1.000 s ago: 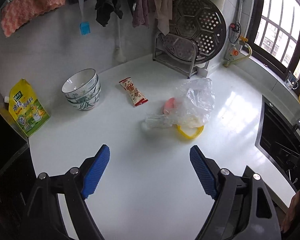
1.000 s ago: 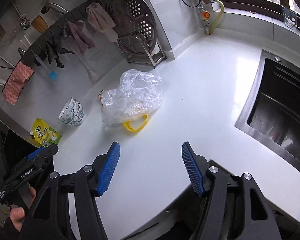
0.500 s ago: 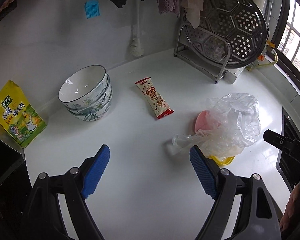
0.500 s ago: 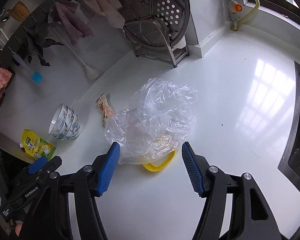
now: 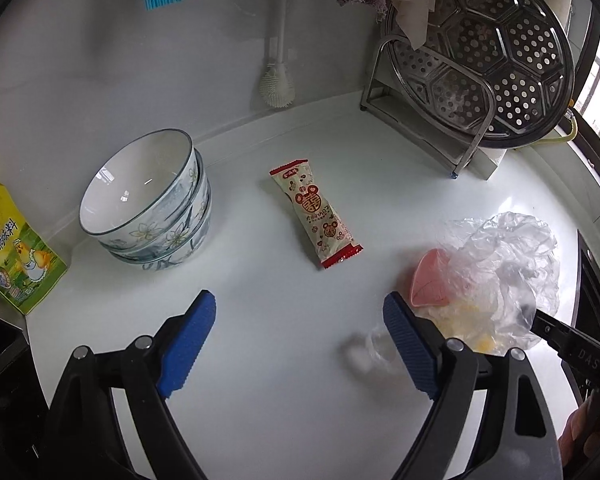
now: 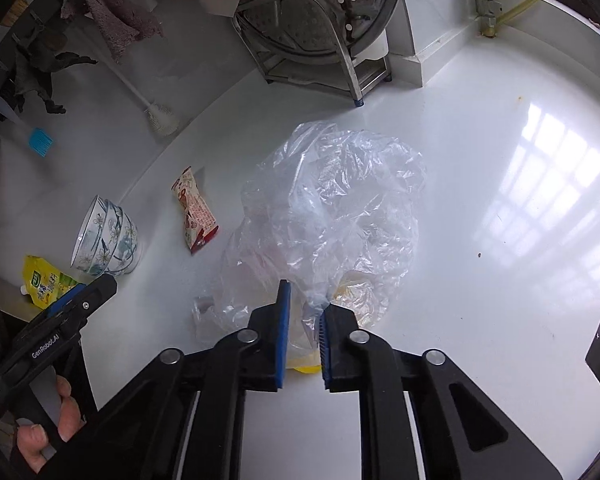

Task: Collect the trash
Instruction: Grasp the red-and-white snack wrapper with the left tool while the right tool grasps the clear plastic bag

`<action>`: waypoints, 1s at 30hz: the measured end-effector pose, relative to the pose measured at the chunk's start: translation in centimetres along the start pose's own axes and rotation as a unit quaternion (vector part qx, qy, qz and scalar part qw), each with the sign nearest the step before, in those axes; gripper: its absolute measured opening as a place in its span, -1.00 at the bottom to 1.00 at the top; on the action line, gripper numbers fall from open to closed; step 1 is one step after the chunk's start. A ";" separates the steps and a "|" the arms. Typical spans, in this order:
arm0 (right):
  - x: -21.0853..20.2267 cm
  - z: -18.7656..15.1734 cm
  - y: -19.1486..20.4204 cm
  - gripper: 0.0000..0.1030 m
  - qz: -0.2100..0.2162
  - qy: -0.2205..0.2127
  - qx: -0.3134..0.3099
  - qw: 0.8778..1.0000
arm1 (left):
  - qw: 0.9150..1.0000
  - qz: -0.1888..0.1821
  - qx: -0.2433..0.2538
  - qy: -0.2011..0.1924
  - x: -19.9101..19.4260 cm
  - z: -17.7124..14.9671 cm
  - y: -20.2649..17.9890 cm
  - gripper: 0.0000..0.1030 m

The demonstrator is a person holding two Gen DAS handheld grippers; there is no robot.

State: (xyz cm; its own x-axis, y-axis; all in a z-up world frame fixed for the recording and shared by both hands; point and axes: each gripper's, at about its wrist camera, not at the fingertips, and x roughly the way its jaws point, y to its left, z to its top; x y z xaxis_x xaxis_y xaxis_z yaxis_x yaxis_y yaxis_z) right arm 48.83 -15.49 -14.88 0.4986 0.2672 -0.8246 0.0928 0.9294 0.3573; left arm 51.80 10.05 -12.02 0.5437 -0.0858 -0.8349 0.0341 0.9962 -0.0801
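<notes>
A: What are my two tools doing?

B: My right gripper (image 6: 303, 312) is closing its jaws, with the near edge of the clear plastic bag (image 6: 332, 216) bunched between the blue pads; a narrow gap still shows, so I can't tell whether the film is truly pinched yet. My left gripper (image 5: 296, 340) is opening, jaws spread wide over bare white counter (image 5: 260, 400), nothing between them.

A: And the trash?

B: From the left view, the snack wrapper (image 5: 314, 218) lies flat at twelve o'clock from the open jaws, well apart from them. The bag sits at about two o'clock, with a pink piece (image 5: 430, 282) and something yellow (image 5: 468, 332) under the film, right beside the right-hand pad.

A: Anything further out?

B: Stacked bowls (image 5: 152, 204) at ten o'clock, a yellow seasoning pouch (image 5: 14, 248) at nine, and a steamer tray (image 5: 488, 60) on its metal rack (image 5: 432, 112) at one o'clock against the wall.
</notes>
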 end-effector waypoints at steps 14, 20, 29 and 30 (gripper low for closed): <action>-4.4 0.0 -8.9 -0.88 -0.010 -0.059 0.084 0.995 | 0.996 0.064 -0.056 0.003 8.8 4.5 -2.0 0.73; -4.6 -0.2 -10.3 -0.88 -0.009 -0.057 0.098 0.994 | 0.993 0.095 -0.068 0.027 13.1 6.0 -2.4 0.73; -4.3 0.2 -10.6 -0.88 -0.001 -0.056 0.106 0.993 | 0.993 0.098 -0.055 0.047 15.5 6.8 -3.3 0.38; -4.3 0.2 -10.5 -0.88 -0.001 -0.055 0.105 0.993 | 0.993 0.095 -0.055 0.047 15.5 6.8 -3.4 0.24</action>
State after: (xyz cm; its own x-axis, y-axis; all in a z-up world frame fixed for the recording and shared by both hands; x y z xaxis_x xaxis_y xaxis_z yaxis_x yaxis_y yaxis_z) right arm 45.91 -26.46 -15.02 0.5880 0.2262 -0.7766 0.2655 0.8530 0.4494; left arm 65.80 5.47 -20.96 0.4511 0.0967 -0.8872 -0.1550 0.9875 0.0288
